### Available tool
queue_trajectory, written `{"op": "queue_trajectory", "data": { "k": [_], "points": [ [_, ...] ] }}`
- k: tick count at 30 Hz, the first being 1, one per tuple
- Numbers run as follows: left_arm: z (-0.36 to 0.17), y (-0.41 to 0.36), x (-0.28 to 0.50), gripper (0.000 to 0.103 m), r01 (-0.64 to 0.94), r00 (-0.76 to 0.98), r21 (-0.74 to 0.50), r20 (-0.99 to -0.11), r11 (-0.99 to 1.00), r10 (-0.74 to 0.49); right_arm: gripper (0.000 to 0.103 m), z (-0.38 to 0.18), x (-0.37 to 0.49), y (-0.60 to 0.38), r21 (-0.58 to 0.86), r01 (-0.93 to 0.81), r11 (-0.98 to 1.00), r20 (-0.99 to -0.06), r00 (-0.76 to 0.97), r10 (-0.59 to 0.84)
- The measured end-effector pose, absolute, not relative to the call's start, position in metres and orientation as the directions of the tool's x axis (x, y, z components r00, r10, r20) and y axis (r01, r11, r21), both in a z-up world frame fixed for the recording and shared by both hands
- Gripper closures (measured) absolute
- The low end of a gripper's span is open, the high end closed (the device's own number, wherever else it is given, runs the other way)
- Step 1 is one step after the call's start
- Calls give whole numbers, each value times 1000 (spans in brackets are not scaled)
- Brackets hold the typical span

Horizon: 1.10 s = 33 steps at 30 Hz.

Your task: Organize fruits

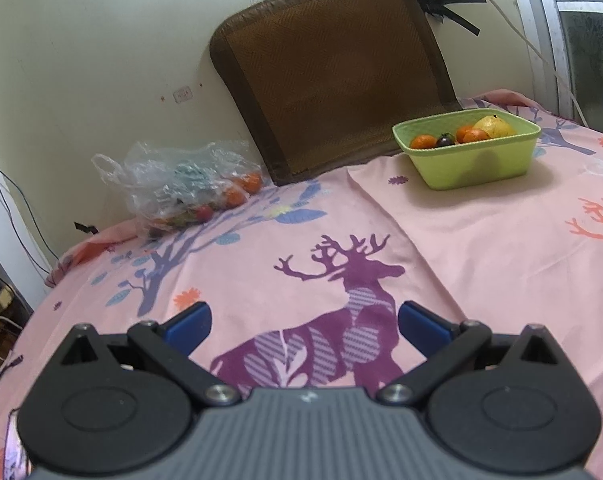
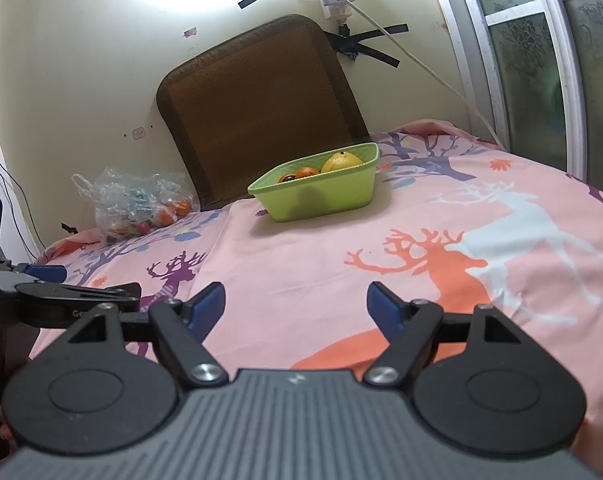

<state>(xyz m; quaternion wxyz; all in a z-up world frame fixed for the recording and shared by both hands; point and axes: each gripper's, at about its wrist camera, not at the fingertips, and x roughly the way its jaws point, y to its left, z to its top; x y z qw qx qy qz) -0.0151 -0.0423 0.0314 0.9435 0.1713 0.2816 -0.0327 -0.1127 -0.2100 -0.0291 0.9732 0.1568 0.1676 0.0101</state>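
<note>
A green basket (image 1: 471,162) stands on the pink bed sheet at the far right; it also shows in the right wrist view (image 2: 321,196). It holds oranges (image 1: 421,142), a dark small fruit (image 1: 445,141) and a yellow fruit (image 1: 495,126). A clear plastic bag (image 1: 173,184) with oranges and other fruits lies at the far left by the wall, also in the right wrist view (image 2: 129,204). My left gripper (image 1: 303,320) is open and empty, low over the sheet. My right gripper (image 2: 295,300) is open and empty, well short of the basket.
A brown woven cushion (image 1: 333,68) leans on the wall behind the basket. A white cable (image 2: 413,60) hangs from a power strip at the right. A window frame (image 2: 481,60) borders the right. The left gripper's side (image 2: 61,300) shows at the right view's left edge.
</note>
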Motion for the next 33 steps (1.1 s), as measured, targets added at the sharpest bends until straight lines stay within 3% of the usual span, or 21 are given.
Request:
{"op": "queue_trajectory", "data": {
  "k": [7,33],
  "points": [
    [28,-42,-12,0,182,809,266,-588,947,9,23,-30,-114,-211,314,32,949,-320,945,74],
    [26,-42,-10,0,183,796,246,-605,952,4,23,-31,-115,-212,320,34,947,-319,945,74]
  ]
}}
